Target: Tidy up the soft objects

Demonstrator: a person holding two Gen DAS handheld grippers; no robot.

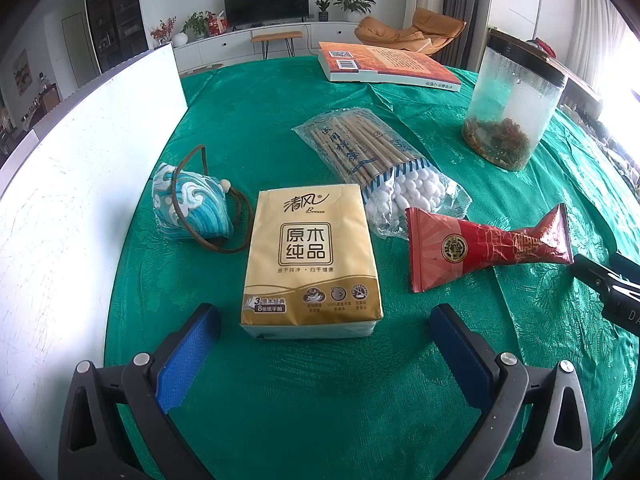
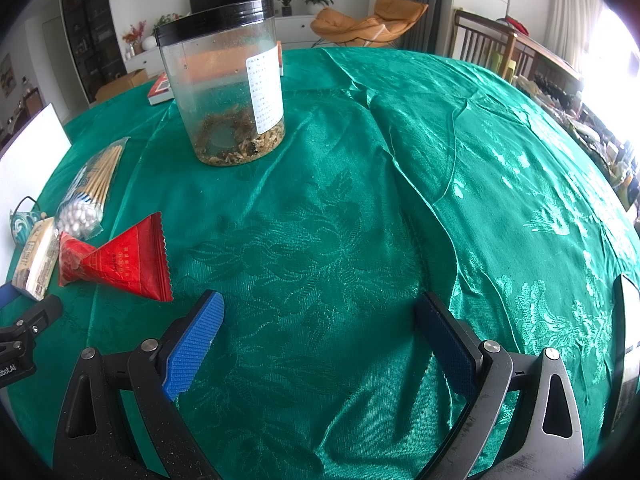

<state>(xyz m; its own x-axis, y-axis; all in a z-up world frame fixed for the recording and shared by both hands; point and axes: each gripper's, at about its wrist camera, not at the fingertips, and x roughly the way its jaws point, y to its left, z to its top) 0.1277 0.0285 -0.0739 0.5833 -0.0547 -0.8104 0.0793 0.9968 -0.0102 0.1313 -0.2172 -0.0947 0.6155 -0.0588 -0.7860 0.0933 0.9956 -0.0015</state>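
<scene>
A gold tissue pack [image 1: 310,264] lies on the green tablecloth [image 1: 280,400], just ahead of my open, empty left gripper [image 1: 324,320]. A blue wave-pattern pouch [image 1: 188,206] with a brown cord lies to its left. A bag of cotton swabs [image 1: 376,164] lies behind it. A red snack packet [image 1: 488,246] lies to the right and also shows in the right wrist view [image 2: 120,260]. My right gripper [image 2: 320,308] is open and empty over bare cloth, right of the packet. The swabs [image 2: 90,188] and tissue pack [image 2: 38,256] sit at that view's left edge.
A clear jar with a black lid [image 1: 516,104] stands at the back right, also in the right wrist view [image 2: 228,84]. An orange book [image 1: 388,66] lies at the far edge. A white board [image 1: 72,184] stands along the left. Wooden chairs [image 2: 492,48] stand beyond the table.
</scene>
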